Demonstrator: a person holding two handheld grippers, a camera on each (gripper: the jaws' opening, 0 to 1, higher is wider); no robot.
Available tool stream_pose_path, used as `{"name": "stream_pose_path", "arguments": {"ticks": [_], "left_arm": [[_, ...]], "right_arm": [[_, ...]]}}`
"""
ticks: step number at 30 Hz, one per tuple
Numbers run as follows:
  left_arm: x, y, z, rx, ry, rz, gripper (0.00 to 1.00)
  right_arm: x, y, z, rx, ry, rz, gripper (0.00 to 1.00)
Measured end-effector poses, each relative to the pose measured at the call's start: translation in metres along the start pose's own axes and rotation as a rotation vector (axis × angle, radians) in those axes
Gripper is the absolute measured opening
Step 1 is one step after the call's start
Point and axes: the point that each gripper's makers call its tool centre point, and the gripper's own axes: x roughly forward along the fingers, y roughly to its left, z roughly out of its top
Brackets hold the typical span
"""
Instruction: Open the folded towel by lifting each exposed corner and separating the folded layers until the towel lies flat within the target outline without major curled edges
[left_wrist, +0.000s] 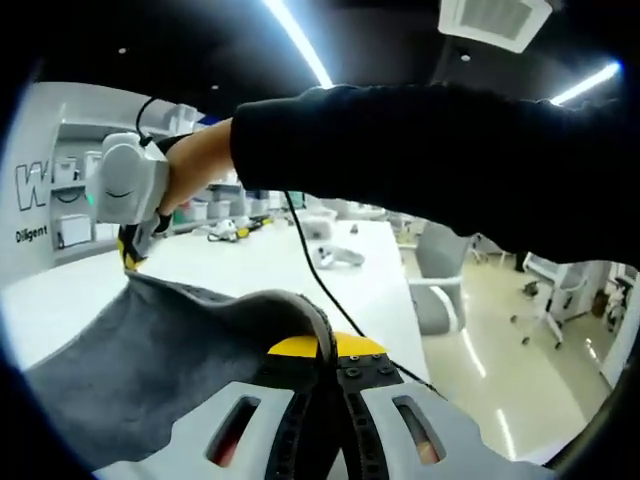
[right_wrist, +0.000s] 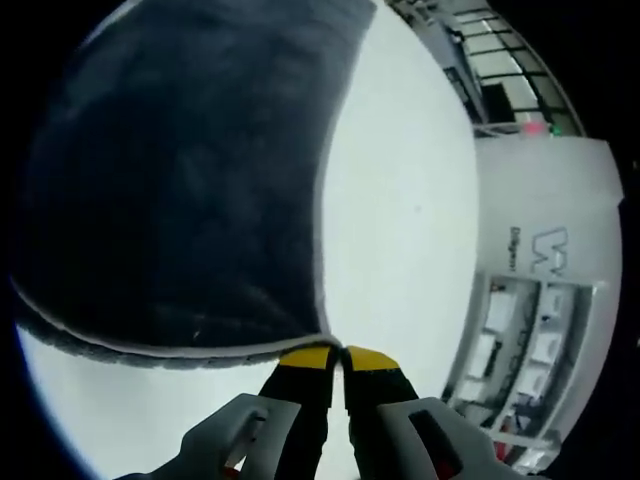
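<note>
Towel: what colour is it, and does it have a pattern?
Plain dark grey towel, no pattern; the right gripper view shows it best, with its corner pinched in the right gripper.

White table (left_wrist: 250, 265), office chair (left_wrist: 440, 275), wall shelves (right_wrist: 520, 340), ceiling lights (left_wrist: 297, 40).

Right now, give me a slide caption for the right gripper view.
Right gripper pinching a corner of the dark grey towel, lifted above the white table.

A white table (left_wrist: 250, 265) carries the grey towel (left_wrist: 150, 360) and, seemingly, small tools (left_wrist: 228, 232) farther back.
</note>
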Motion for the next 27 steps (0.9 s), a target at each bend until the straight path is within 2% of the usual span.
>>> {"name": "stream_pose_path", "arguments": {"ticks": [6, 13, 18, 27], "left_arm": [[0.006, 0.001, -0.007, 0.019, 0.026, 0.001, 0.00], [0.012, 0.000, -0.025, 0.050, 0.081, -0.010, 0.00], [0.019, -0.001, -0.038, 0.033, 0.107, -0.014, 0.00], [0.022, -0.002, -0.043, 0.055, 0.135, -0.017, 0.00]], "right_arm": [[0.015, 0.011, -0.006, -0.003, 0.014, 0.004, 0.00], [0.029, 0.026, -0.008, 0.002, 0.021, 0.029, 0.00], [0.037, 0.034, -0.012, 0.005, 0.024, 0.042, 0.00], [0.051, 0.041, -0.024, 0.038, 0.024, 0.056, 0.00]]}}
